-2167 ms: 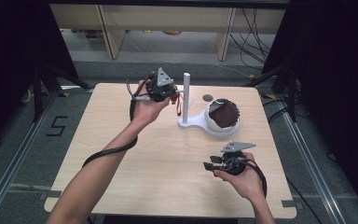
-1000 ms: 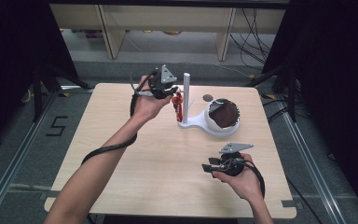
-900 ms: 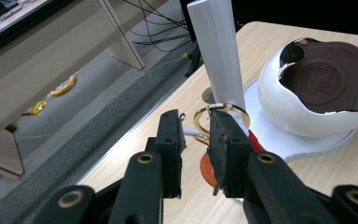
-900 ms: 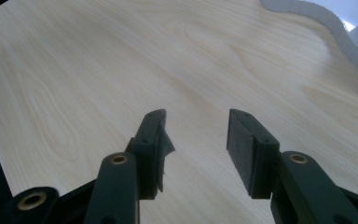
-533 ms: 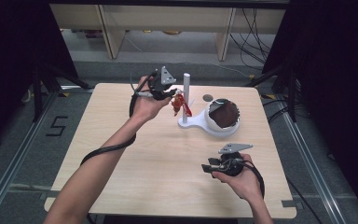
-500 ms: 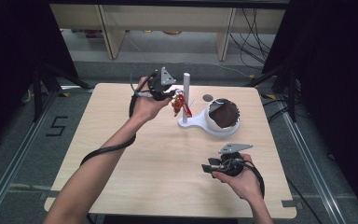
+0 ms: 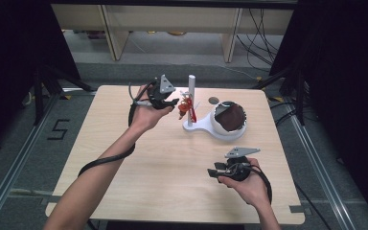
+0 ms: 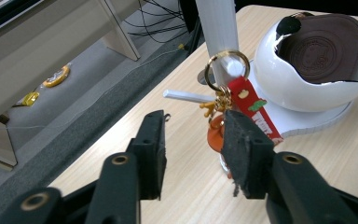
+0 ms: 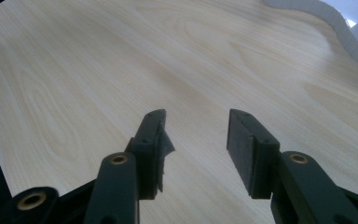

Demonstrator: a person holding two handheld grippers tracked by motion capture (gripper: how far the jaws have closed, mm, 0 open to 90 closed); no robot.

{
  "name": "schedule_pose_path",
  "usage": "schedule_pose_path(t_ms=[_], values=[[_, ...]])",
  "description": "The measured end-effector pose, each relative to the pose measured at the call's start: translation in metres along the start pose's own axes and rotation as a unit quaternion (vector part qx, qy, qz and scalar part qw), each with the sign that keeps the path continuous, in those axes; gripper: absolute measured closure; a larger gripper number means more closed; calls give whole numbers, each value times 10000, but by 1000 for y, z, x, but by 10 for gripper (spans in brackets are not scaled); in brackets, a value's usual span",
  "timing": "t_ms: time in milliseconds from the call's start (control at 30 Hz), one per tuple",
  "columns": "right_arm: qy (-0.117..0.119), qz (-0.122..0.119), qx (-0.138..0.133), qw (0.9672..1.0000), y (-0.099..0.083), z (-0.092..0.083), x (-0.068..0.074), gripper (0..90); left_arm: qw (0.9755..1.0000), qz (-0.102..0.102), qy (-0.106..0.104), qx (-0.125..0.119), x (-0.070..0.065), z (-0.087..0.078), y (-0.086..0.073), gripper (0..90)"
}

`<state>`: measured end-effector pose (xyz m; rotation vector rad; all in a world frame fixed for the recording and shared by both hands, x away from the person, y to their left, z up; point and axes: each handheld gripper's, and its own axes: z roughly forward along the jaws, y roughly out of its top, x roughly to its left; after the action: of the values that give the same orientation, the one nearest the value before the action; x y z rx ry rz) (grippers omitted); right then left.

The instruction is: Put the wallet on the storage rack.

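Observation:
A keychain [image 8: 244,103] with a gold ring, a red strap and an orange charm hangs by its ring on the white post [image 8: 216,28] of a white stand. My left gripper [image 8: 193,140] sits right in front of it. Its jaws have just been opening and stand apart, with the charm hanging just beyond the gap and no pad pressing on it. In the high view the left gripper [image 7: 174,104] is just left of the keychain [image 7: 186,107] and post [image 7: 190,93]. My right gripper [image 7: 214,172] hovers open near the table's front right, with nothing between its jaws [image 9: 196,140].
The stand's white bowl [image 7: 216,125] holds a dark brown round piece [image 7: 230,116]. A thin white peg [image 8: 186,96] sticks out of the post. A small dark disc [image 7: 213,100] lies behind the stand. The stand's base edge [image 9: 335,32] lies ahead of the right gripper.
The left gripper's jaws have parted and let go of the keychain, which now hangs on the post. The right hand has kept still.

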<state>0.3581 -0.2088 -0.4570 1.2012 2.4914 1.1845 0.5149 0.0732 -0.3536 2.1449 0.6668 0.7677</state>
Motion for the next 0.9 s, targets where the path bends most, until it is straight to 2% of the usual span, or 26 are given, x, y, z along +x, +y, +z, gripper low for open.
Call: schedule_pose_path(t_ms=[67,100,133,200,233,300,333,433,467,533,700,900], values=[[-18,-33,1,10000,0,0,-1,578,10000,2,12,8,0,-2,-3,555],[-10,-26,3,10000,0,0,-1,577,9999,-142,29,-86,-2,-1,-5,543],[-21,-23,0,10000,-1,0,-1,577,10000,-35,-2,14,0,-3,-7,529],[-13,-25,5,10000,-1,0,-2,577,9998,-169,3,-64,-1,-5,-11,502],[-17,-22,3,10000,-1,0,-2,577,10000,-83,-18,30,0,-7,-14,492],[-34,-22,-6,10000,-1,0,-2,577,9999,-130,-14,3,-1,-8,-16,466],[-31,-11,-17,10000,-2,1,-2,576,9996,-255,-27,-70,-3,-10,-21,460],[-16,-8,33,10000,-2,1,-2,574,9997,-252,-42,26,-3,-13,-27,427],[-20,-5,35,10000,-2,1,-2,571,9993,-373,-27,-28,-4,-15,-33,416],[-3,70,68,10000,-2,2,0,569,9992,-391,-29,-4,-3,-19,-38,396],[-4,44,49,10000,-2,2,0,568,9987,-506,-48,-13,-6,-27,-53,366],[-7,43,48,10000,-2,2,-1,567,9985,-541,-52,-86,-12,-35,-68,351]])
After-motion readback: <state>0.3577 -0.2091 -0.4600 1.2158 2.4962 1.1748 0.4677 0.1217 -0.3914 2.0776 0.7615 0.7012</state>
